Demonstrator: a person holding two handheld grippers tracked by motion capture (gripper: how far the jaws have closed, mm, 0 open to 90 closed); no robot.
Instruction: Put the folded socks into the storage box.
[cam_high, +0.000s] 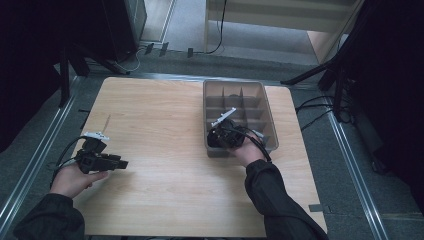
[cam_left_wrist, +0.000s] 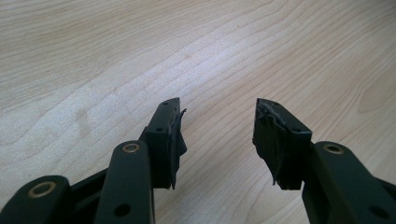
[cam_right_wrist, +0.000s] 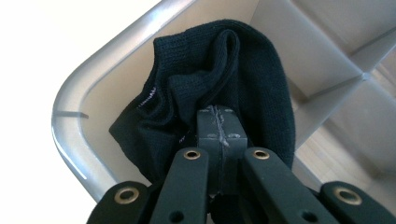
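Observation:
A black sock (cam_right_wrist: 243, 70) lies bunched in a corner compartment of the grey divided bin (cam_right_wrist: 70, 93). My right gripper (cam_right_wrist: 218, 114) is shut on a fold of that sock, jaws pressed together. In the high view the right gripper (cam_high: 221, 137) dips into the near left corner of the bin (cam_high: 235, 82). My left gripper (cam_left_wrist: 217, 116) is open over bare wood, with nothing between its taped pads (cam_left_wrist: 273, 140). In the high view the left gripper (cam_high: 122, 164) is held near the table's left edge, pointing right.
The light wooden table (cam_high: 165, 130) carries the bin at its right back part. The bin's dividers (cam_high: 241, 102) form several compartments. Dark stands and cables (cam_high: 320, 107) surround the table on the floor.

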